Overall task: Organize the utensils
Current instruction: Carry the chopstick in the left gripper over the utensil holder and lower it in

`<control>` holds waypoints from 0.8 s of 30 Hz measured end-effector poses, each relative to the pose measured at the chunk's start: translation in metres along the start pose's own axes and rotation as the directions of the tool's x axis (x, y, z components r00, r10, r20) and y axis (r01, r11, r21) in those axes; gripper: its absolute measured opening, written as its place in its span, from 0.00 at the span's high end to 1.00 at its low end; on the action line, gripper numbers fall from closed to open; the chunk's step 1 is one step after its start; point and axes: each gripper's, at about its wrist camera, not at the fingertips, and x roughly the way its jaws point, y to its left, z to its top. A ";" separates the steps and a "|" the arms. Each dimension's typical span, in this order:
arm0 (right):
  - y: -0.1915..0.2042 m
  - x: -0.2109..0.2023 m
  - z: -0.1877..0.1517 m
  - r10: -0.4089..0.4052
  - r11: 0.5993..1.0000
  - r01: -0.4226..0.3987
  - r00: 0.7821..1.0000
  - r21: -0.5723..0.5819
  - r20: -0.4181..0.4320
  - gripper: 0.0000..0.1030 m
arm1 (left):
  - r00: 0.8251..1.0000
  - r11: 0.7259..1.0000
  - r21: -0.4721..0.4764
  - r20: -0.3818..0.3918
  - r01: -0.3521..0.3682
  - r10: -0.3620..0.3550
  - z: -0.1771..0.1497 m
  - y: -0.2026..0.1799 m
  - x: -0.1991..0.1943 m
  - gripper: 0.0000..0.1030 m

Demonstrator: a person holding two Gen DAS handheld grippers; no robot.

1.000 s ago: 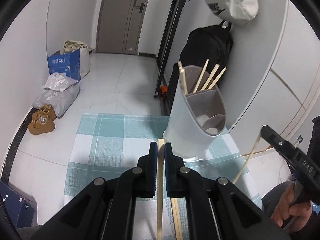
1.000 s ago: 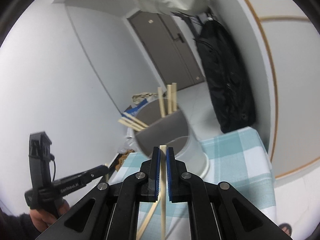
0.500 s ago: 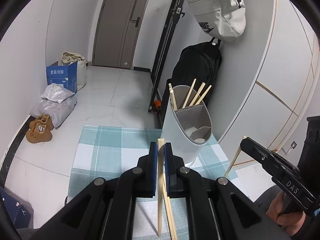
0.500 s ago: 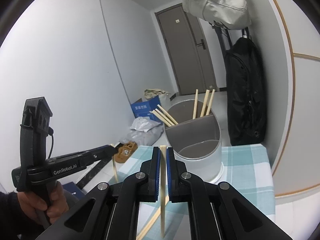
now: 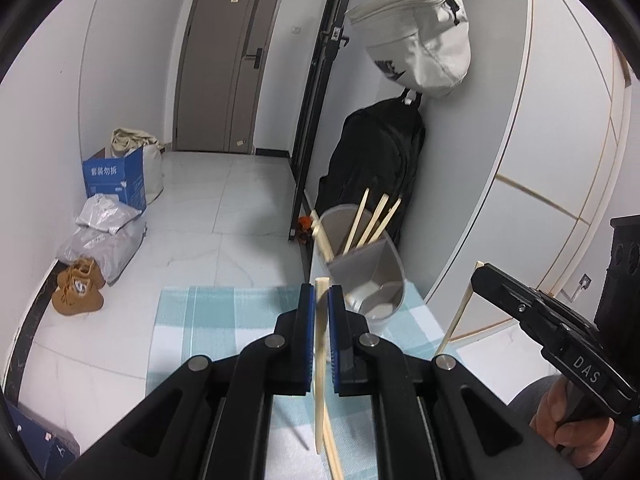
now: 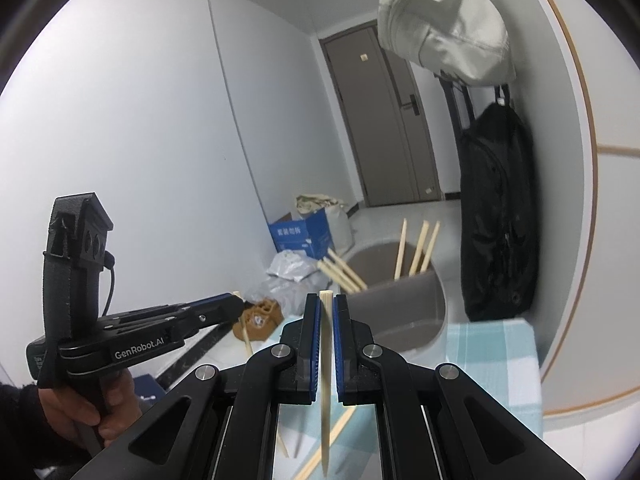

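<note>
A grey divided utensil holder (image 5: 368,280) stands on the checked teal cloth (image 5: 224,320) and holds several wooden chopsticks in its far compartment. It also shows in the right wrist view (image 6: 404,300). My left gripper (image 5: 319,292) is shut on a chopstick (image 5: 320,368) held upright, a little short of the holder. My right gripper (image 6: 327,304) is shut on another chopstick (image 6: 326,380), also upright, short of the holder. Each gripper shows in the other's view, raised above the table. More chopsticks (image 6: 332,436) lie on the cloth below.
A black backpack (image 5: 380,168) and a white bag (image 5: 416,48) hang on the wall behind the holder. On the floor lie a blue box (image 5: 114,180), plastic bags (image 5: 104,232) and brown shoes (image 5: 78,294). A door stands at the back.
Both grippers have risen and drawn back from the holder, each lifting its chopstick off the cloth. The holder looks smaller and farther now.
</note>
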 end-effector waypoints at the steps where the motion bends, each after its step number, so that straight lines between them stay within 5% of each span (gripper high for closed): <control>1: 0.000 0.000 0.005 0.002 1.000 -0.002 1.000 -0.003 0.005 0.95 | 1.000 1.000 -0.001 0.002 0.002 -0.002 0.004 -0.001 0.000 0.98; 9: -0.017 0.002 0.057 -0.026 1.000 0.026 0.998 0.007 0.054 0.95 | 1.000 0.999 0.024 -0.005 0.024 -0.023 0.050 -0.021 0.002 0.98; 24: -0.042 0.030 0.156 -0.048 0.999 0.050 0.990 -0.010 0.135 0.95 | 0.994 1.000 0.020 0.109 0.018 -0.020 0.132 -0.034 0.010 0.98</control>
